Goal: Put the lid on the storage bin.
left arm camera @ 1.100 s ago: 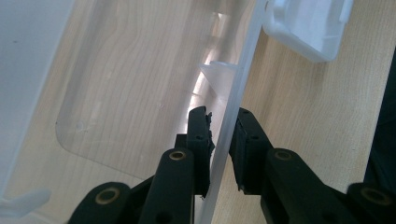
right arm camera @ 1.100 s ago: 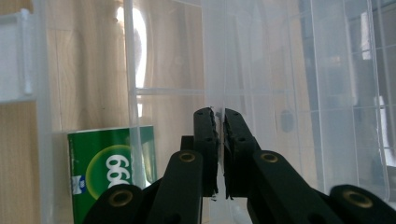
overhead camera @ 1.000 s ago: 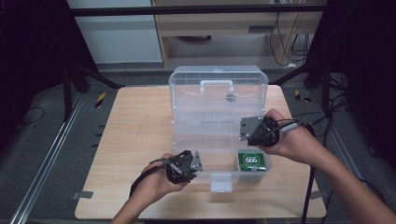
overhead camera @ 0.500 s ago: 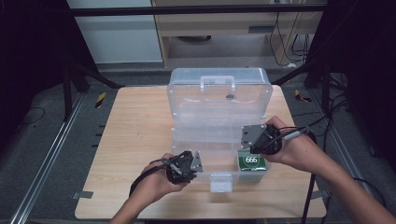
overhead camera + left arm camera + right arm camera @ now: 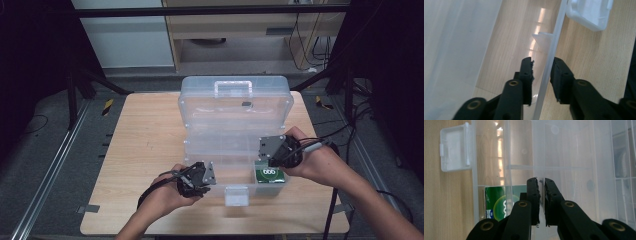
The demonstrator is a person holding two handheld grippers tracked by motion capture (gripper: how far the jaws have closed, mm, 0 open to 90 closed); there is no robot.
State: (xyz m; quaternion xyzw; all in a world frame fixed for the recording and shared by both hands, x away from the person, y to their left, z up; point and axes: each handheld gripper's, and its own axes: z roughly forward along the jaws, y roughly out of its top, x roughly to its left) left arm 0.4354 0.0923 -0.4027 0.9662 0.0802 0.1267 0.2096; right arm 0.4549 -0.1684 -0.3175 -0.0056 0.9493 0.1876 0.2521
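Item: clear plastic organizer box [image 5: 235, 125], rectangular with rounded corners, translucent and glossy, standing open at the centre of the bench [image 5: 135, 145]. Its lid stands raised toward 12 o'clock and carries a moulded carry handle [image 5: 233, 88] at the top edge. We note thin internal dividers forming compartments, and a white snap latch [image 5: 236, 196], squarish and matte, hanging off the front wall toward 6 o'clock.

Contents: a green packet [image 5: 270, 174], flat and glossy with white printing, lying in the front compartment at about 4 o'clock of the box.

Left hand-held gripper [image 5: 200, 176]: black, hard-looking jaws with ribbed pads, at the box's front-left corner, about 7 o'clock. In the left gripper view [image 5: 541, 72] the thin, clear front wall runs between the jaws; they have just been opening, and we see a gap on both sides, so the grip is released.

Right hand-held gripper [image 5: 275, 150]: same build, with a grey plate on top, at about 4 o'clock of the box, above the packet. In the right gripper view [image 5: 542, 195] its jaws are clenched on a thin translucent divider [image 5: 538, 157], with the packet [image 5: 499, 202] lying just to their left.

Support: a light wood-grain bench with a smooth matte top. A dark floor surrounds it, with cables at 3 o'clock.
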